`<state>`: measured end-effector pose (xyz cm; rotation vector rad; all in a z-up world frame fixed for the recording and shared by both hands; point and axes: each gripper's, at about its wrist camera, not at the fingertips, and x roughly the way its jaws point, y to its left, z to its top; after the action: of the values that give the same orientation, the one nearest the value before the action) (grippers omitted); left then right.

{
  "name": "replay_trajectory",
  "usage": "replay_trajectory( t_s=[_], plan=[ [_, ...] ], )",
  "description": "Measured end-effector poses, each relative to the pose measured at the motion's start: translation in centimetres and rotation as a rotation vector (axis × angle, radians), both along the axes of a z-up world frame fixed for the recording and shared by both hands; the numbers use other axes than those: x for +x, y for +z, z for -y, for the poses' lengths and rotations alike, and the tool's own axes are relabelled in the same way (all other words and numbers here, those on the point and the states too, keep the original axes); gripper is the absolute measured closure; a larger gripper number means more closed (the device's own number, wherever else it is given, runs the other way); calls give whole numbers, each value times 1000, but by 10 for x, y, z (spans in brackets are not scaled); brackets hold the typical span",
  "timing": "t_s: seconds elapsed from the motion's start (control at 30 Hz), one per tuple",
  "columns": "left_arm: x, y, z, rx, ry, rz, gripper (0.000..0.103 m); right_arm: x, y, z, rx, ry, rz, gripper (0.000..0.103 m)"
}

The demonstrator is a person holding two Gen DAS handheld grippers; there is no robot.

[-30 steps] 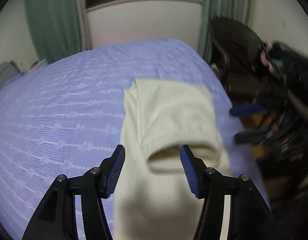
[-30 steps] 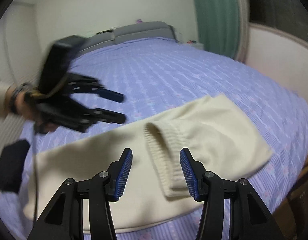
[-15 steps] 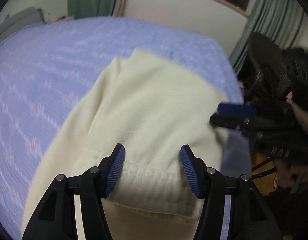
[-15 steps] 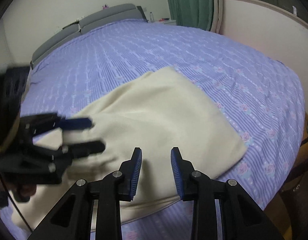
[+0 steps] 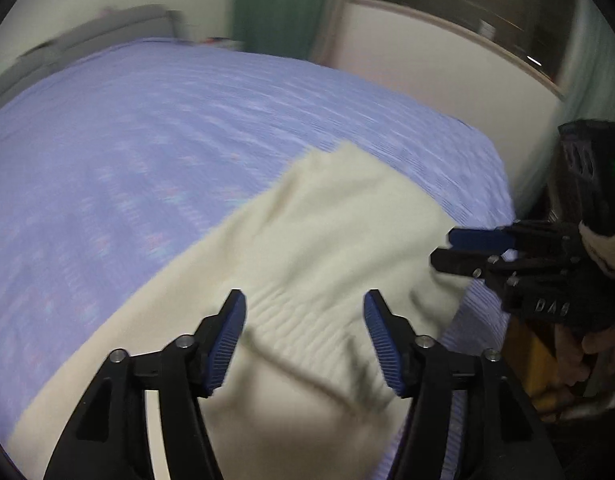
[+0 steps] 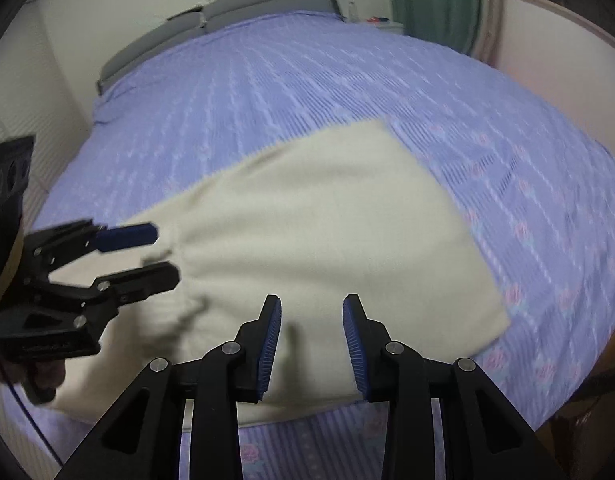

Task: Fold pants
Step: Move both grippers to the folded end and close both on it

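Observation:
Cream pants (image 5: pixel 347 220) lie folded on the purple bedspread (image 5: pixel 127 140), with a ribbed band (image 5: pixel 303 320) near me. My left gripper (image 5: pixel 303 312) hovers over that band; its jaws are opening and the pads do not press the cloth. In the right wrist view the pants (image 6: pixel 327 220) spread flat, and my right gripper (image 6: pixel 311 308) stands just above their near edge, jaws opening with nothing clamped. Each view shows the other gripper: the right one (image 5: pixel 451 250) at the cloth's right edge, the left one (image 6: pixel 163 254) at a pucker on the left.
The bedspread (image 6: pixel 307 80) runs back to a grey headboard (image 6: pixel 227 12). A green curtain (image 6: pixel 431 0) and a pale wall panel (image 5: pixel 427 68) stand beyond the bed. The bed edge drops off at the right (image 5: pixel 503 200). A person's hand (image 5: pixel 595 352) holds the right gripper.
The ribbed leg end, raised in front of both grippers a second ago, now lies folded over the pants. Both grippers have dropped closer to the cloth, and the left view has rolled.

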<state>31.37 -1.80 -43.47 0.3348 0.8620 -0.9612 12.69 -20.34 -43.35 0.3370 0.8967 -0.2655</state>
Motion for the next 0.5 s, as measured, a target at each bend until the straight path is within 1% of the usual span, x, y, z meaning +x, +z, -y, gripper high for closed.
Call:
replay_trajectory(
  t_s=[0.03, 0.1, 0.13, 0.17, 0.2, 0.27, 0.3, 0.4, 0.43, 0.5],
  plan=[
    [-3, 6, -14, 3, 66, 12, 37, 4, 9, -2, -4, 32, 9, 62],
    [-8, 16, -42, 22, 214, 30, 37, 21, 25, -8, -15, 110, 32, 47],
    [-12, 21, -67, 37, 332, 37, 37, 32, 36, -16, -24, 170, 48, 44],
    [-15, 24, -85, 44, 414, 38, 37, 41, 43, -24, -28, 223, 60, 39],
    [-20, 27, -105, 51, 508, 40, 37, 52, 51, -33, -29, 292, 73, 38],
    [-30, 29, -153, 73, 738, 34, 36, 79, 67, -59, -31, 466, 98, 38],
    [-36, 29, -174, 74, 839, 25, 36, 95, 76, -78, -37, 579, 115, 38],
    [-60, 23, -245, 43, 1180, -21, 36, 131, 93, -132, -67, 839, 151, 38],
    [-66, 19, -261, 38, 1265, -34, 36, 147, 98, -160, -84, 952, 163, 38],
    [-75, 10, -286, 49, 1405, -68, 36, 171, 100, -203, -93, 1113, 167, 38]
  ],
)
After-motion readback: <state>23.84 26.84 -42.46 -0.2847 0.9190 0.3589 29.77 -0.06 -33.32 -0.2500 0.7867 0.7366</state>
